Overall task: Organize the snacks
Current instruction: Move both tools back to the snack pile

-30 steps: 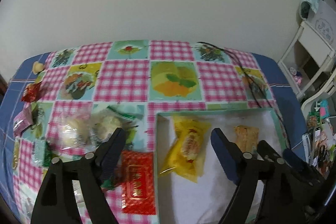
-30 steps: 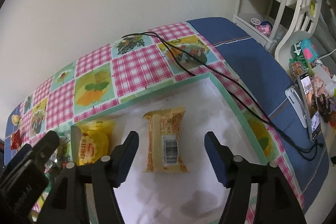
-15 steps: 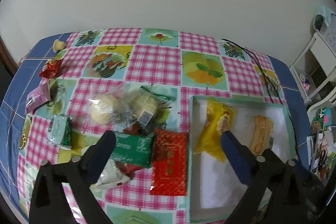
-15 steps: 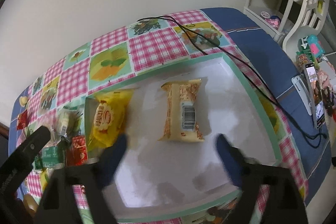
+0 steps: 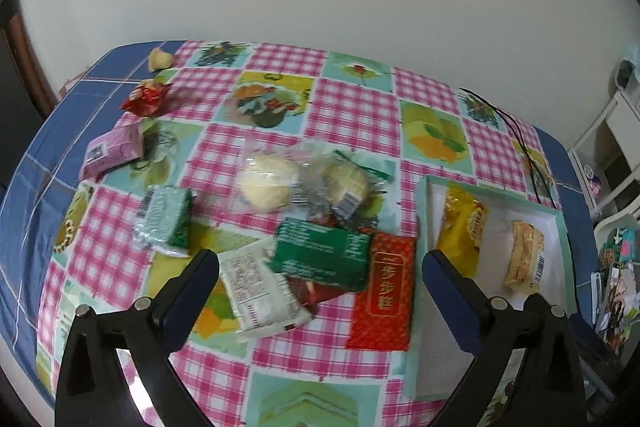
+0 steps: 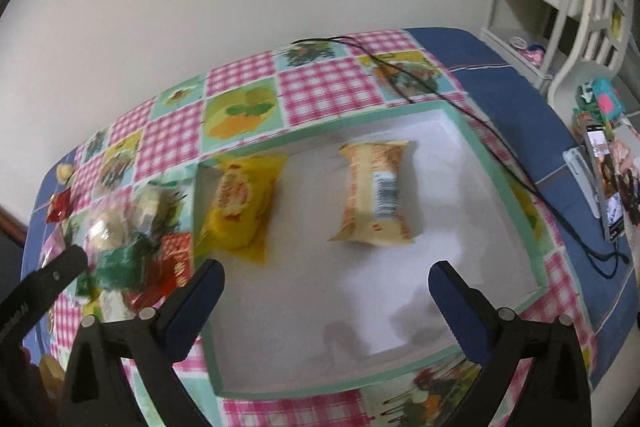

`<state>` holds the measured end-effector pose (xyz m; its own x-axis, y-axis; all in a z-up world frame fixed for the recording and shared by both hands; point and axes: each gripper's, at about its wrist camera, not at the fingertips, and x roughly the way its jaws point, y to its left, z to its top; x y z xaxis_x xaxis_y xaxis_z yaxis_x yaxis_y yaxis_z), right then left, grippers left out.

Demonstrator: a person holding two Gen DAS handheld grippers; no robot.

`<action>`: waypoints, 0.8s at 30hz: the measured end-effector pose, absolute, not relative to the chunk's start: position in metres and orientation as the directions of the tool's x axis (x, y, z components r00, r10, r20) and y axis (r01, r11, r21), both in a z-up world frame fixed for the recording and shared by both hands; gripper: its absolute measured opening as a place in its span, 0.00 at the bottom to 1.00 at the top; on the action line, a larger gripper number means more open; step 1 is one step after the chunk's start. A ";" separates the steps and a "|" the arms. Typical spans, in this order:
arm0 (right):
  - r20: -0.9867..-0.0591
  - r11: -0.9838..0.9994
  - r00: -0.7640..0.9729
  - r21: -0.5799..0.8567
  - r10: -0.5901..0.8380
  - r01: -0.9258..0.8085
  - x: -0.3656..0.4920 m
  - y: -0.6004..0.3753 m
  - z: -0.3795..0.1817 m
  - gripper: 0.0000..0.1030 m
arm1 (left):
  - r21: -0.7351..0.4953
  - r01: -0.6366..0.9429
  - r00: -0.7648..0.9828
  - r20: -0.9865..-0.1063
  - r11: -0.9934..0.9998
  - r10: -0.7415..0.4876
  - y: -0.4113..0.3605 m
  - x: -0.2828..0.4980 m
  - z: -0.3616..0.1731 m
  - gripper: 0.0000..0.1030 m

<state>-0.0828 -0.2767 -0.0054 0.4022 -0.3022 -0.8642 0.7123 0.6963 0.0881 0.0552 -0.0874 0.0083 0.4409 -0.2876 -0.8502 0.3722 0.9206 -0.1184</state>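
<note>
Taking the green-rimmed box (image 5: 560,227) as the landmark and reading from the left of the table (image 5: 360,115) across: well to the left of the box lie a red candy (image 5: 146,99), a pink packet (image 5: 114,151) and a small green packet (image 5: 166,221). Nearer the box sits the main heap: two clear-wrapped buns (image 5: 280,183), a white packet (image 5: 262,291), a dark green packet (image 5: 322,253) and, just beside the box's left wall, a red packet (image 5: 384,293) whose long axis runs parallel to that wall.

The left gripper (image 5: 320,267) hangs over this heap, jaws spread wide and empty, with the white and dark green packets straight ahead between its fingers. It is clearly the nearer gripper to the loose snacks.

Inside the box, a yellow packet (image 6: 240,207) rests against the left wall and a tan packet (image 6: 376,195) lies towards the middle, both lengthwise front to back. The right gripper (image 6: 326,283) hovers over the bare white floor on the near side of them, jaws released and holding nothing.

My guess is that the next pick falls to the left gripper, carrying rightward into the box.
</note>
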 end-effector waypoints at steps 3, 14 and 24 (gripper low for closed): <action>-0.866 0.715 0.428 0.127 -0.258 0.688 -0.079 -0.264 -0.010 1.00 | -0.113 0.354 0.457 -0.845 0.928 -0.277 -0.075 0.055 0.010 0.98; -0.894 0.775 0.430 0.184 -0.123 0.604 -0.049 -0.216 -0.030 1.00 | -0.073 0.257 0.394 -0.903 0.964 -0.174 -0.034 0.073 -0.017 0.99; -0.879 0.820 0.476 0.258 -0.020 0.512 -0.009 -0.171 -0.035 1.00 | -0.103 0.098 0.396 -0.908 0.990 -0.134 0.019 0.100 -0.024 0.99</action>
